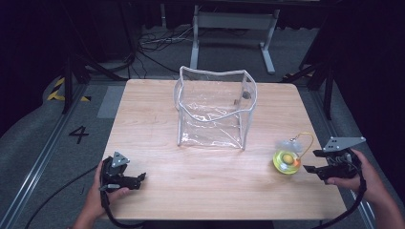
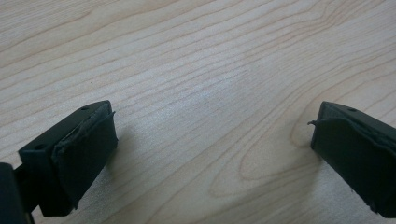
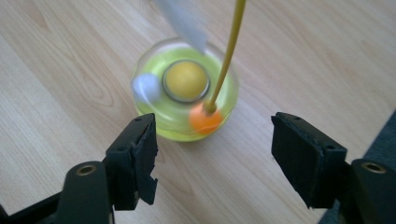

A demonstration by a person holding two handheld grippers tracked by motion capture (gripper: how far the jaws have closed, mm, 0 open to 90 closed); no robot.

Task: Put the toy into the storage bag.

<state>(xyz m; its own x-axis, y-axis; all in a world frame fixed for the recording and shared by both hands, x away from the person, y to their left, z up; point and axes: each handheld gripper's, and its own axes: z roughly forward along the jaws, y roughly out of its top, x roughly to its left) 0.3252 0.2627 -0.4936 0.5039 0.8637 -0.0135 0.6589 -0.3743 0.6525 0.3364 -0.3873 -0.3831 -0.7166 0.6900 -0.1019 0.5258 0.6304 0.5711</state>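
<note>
Right gripper (image 3: pixel 212 154) sits low at the near right edge of the wooden surface (image 1: pixel 200 167), jaws spread wide and empty, aimed straight at the yellow-green toy (image 3: pixel 186 88) just ahead of them — looks like an approach for a grasp, not yet touching. The toy is a small round translucent thing with a yellow ball in its middle, an orange bead (image 3: pixel 205 119) at its near side and a thin yellow cord (image 3: pixel 229 51) looping up from that bead. It rests on the surface, right side, well apart from the clear plastic bag (image 1: pixel 215 107).

The bag stands upright at the middle-far part of the surface, top gaping open, probably so things can be dropped in.

Left gripper (image 1: pixel 138 179) is parked at the near left corner, jaws also wide apart with nothing between them, bare wood under them — likely idle, kept out of the way.

Judgement: next move needs the right jaws to straddle the round body, not the cord.
</note>
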